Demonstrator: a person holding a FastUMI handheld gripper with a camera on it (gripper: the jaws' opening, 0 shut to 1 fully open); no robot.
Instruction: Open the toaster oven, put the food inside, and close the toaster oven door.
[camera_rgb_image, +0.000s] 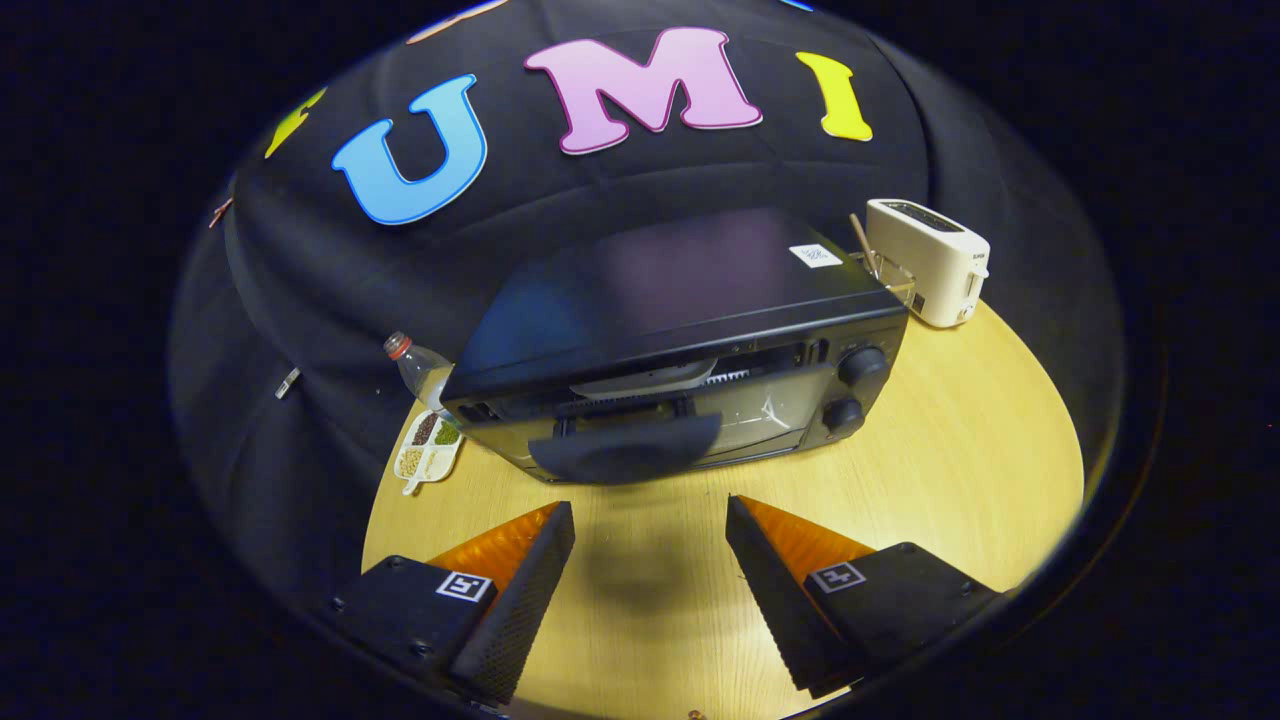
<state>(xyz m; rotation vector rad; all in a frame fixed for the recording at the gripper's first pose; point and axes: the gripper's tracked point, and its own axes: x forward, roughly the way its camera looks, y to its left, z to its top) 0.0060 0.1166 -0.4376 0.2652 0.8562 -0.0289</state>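
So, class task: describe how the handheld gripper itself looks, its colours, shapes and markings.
The gripper has two wedge-shaped fingers with black, finely textured inner pads and orange outer faces. Each sits on a black block with screws, carrying a small square black-and-white marker.

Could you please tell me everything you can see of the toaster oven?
The toaster oven is a black box with a glossy top, standing upright on the wooden table ahead of the open tongs, untouched. Its glass door, with a dark handle, seems slightly ajar at the top. Two round knobs sit beside the door.
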